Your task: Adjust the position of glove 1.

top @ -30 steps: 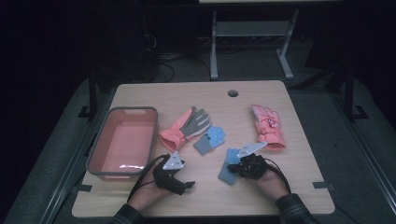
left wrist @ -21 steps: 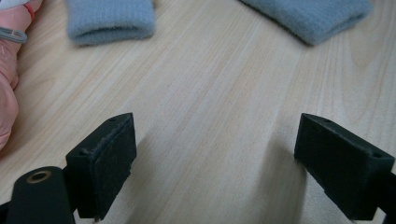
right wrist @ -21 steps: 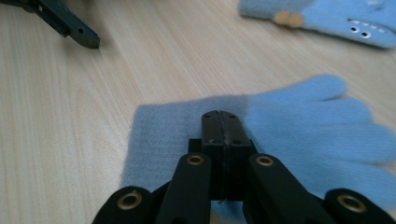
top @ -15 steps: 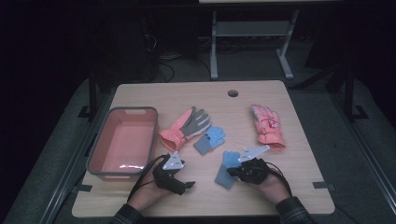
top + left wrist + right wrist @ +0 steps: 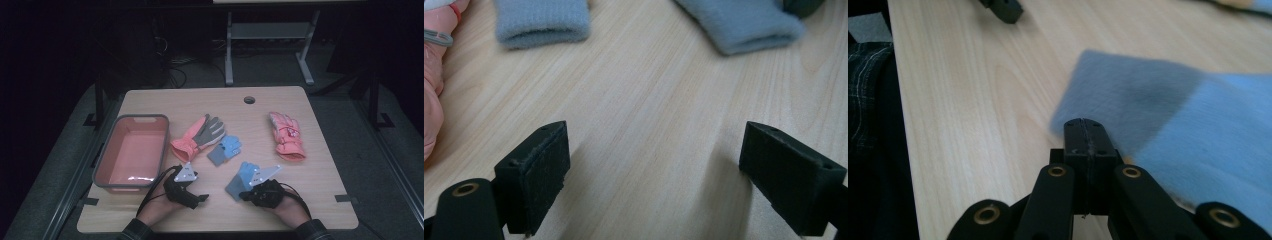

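A light blue glove with a grey cuff lies at the front of the wooden table. My right gripper is shut. In the right gripper view its joined tips rest at the edge of the blue glove's cuff, and I cannot tell whether any fabric is pinched. My left gripper is open over bare wood, with nothing between its pads. The left gripper view shows that cuff ahead on the right.
A pink bin stands at the left. An orange and grey glove, a smaller blue glove and a pink glove lie mid-table. A cable hole sits near the far edge. A plaid sleeve is close by.
My right hand has shifted a little to the left and the blue glove has slid slightly left with it. The left hand has stayed put.
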A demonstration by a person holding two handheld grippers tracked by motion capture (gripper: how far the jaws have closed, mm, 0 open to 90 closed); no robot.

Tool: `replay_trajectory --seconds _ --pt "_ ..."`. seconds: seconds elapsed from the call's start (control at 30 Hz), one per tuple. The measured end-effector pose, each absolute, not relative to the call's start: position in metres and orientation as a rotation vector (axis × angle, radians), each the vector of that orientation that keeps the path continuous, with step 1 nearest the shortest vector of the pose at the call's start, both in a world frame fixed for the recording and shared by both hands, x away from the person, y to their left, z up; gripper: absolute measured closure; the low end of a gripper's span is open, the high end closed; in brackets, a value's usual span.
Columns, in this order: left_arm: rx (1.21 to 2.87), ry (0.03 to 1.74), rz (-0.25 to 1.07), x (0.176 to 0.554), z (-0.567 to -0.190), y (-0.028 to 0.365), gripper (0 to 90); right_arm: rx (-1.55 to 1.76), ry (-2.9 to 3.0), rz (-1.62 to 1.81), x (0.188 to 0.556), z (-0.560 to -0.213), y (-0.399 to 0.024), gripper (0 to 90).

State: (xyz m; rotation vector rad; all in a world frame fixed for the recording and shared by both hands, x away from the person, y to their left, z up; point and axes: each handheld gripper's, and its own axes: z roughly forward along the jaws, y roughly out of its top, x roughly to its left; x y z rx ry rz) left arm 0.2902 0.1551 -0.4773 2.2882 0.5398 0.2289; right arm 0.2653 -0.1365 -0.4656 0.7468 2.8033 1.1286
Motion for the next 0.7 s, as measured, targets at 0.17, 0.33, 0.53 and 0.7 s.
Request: replay_trajectory --seconds 0.17,0.33,0.53,0.7 --pt "2.288 0.545 0.225 0.290 -0.477 0.155 12.3 0.708 2.784 1.155 0.265 -0.461 -0.134 90.0" --pt "2.283 0.546 0.227 0.290 -0.477 0.155 12.3 0.796 2.707 1.189 0.269 -0.456 -0.160 84.4" --pt "2.278 0.553 0.223 0.289 -0.478 0.154 12.3 0.896 2.605 1.194 0.275 -0.456 -0.191 66.5" --pt "2.300 0.557 0.221 0.290 -0.476 0.154 13.1 0.991 2.515 1.129 0.274 -0.464 -0.213 38.5"
